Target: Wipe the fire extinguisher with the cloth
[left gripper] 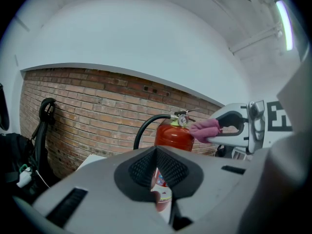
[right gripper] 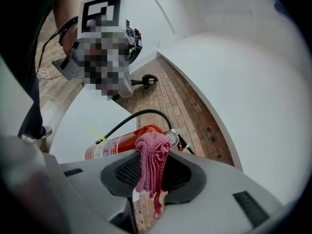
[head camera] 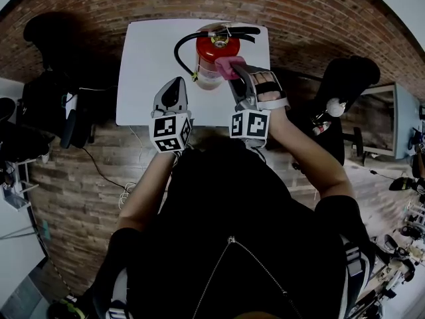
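The fire extinguisher (head camera: 211,60) stands upright near the far edge of the white desk (head camera: 143,78). Its black hose (head camera: 180,48) loops out to its left.

The right tongs (head camera: 237,69) are clamped on the pink cloth (head camera: 229,67). They press it to the extinguisher's upper right shoulder, just below the valve and gauge. In the left gripper view the cloth (left gripper: 204,129) seems to touch the red body there. In the right gripper view it (right gripper: 152,162) hangs bunched between the pads, with the cylinder just behind.

The left tongs (head camera: 175,85) hover on the near-left side of the extinguisher, apart from it. Their tips are together and hold nothing.

The wipe looks to be in its early or middle part, since the cloth is in contact only high on one side. No mark on the surface shows which areas are already clean. Judging from where the cloth sits, the lower body, the label, the far side and the hose appear left to do. The free tongs could steady the cylinder for that.
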Demonstrator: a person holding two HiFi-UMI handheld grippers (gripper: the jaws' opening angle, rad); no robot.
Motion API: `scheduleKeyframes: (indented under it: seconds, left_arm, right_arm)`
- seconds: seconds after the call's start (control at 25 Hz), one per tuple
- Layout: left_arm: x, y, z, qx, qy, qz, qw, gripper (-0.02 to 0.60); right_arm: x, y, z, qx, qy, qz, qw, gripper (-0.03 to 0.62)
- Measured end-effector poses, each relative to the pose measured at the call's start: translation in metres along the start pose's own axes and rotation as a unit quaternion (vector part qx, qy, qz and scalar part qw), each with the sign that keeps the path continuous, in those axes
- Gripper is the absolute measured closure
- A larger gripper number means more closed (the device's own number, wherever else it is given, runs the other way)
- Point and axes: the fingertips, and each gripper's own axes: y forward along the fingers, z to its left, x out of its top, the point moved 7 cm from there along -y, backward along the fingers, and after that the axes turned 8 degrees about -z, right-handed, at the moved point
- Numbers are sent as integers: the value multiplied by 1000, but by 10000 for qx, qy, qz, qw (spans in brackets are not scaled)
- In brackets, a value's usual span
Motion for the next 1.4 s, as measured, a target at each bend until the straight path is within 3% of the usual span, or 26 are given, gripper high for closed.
scheduleKeyframes:
  seconds: [0.12,0.28,0.52,0.8,1.0,1.4]
  left_arm:
    - [0,1,2,-38,-4,8,10000,574]
    - [-3,-2,13,-14,-24,60,10000,574]
    - [-10,-13,33,35,-76,157,9998,574]
    - [-18,-34,58,70,-9,353,9994,574]
    - [-28,-49,73,162,6,550,9984,574]
    - [-39,-56,98,407,7,780,9961,574]
  right_arm:
    - [5,-2,-9,-28,197,41,9998,470]
    - [16,1,11,311,412,37,9987,470]
    - [16,32,89,1145,766,217,9902,470]
    - [-4,86,182,1879,821,698,9763,470]
    - [-26,122,232,2151,801,1047,9677,470]
    - [-55,169,288,2430,807,1597,9534,470]
